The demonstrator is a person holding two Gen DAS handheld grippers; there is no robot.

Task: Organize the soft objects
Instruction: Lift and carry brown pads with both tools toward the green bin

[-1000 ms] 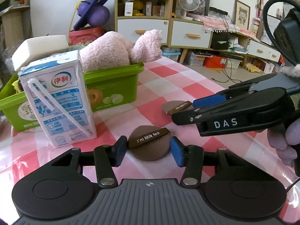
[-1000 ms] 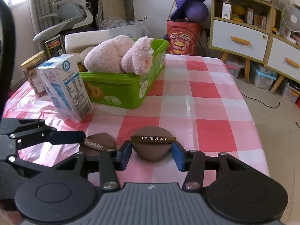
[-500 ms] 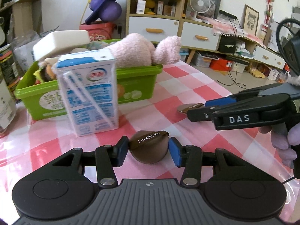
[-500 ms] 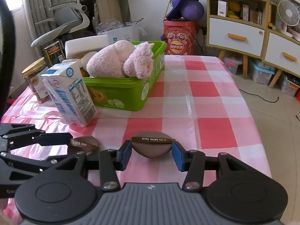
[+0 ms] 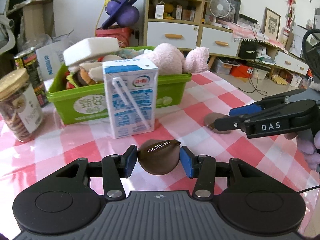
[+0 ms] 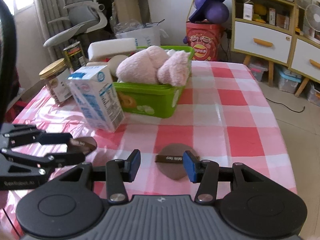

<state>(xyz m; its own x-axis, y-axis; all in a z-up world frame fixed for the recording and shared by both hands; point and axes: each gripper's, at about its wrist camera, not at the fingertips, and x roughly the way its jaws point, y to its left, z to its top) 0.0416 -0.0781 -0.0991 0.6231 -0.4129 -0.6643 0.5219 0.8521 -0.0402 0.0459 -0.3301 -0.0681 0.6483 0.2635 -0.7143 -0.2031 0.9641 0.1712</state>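
Two brown round "I'm Milk tea" puffs are in play. My left gripper [image 5: 159,158] is shut on one puff [image 5: 158,162], its blue pads pressing both sides. From the right wrist that gripper [image 6: 78,147] shows at the left edge, still holding its puff [image 6: 85,143]. The second puff [image 6: 173,166] lies on the checked cloth, off-centre under the right pad of my right gripper [image 6: 162,165]. The jaws stand apart and the left pad is clear of it. The green basket [image 5: 60,98] holds a pink plush toy [image 5: 170,58] and a white foam block [image 5: 90,50].
A blue-and-white milk carton [image 5: 132,100] stands in front of the basket. A glass jar [image 5: 18,104] with a gold lid and a dark can [image 5: 30,64] stand at the left. The table's right edge [image 6: 284,140] drops to the floor. Shelves and drawers line the far wall.
The left gripper has lifted and pulled back with its puff. The other puff, centred between the right gripper's pads before, now lies off to the right on the cloth.
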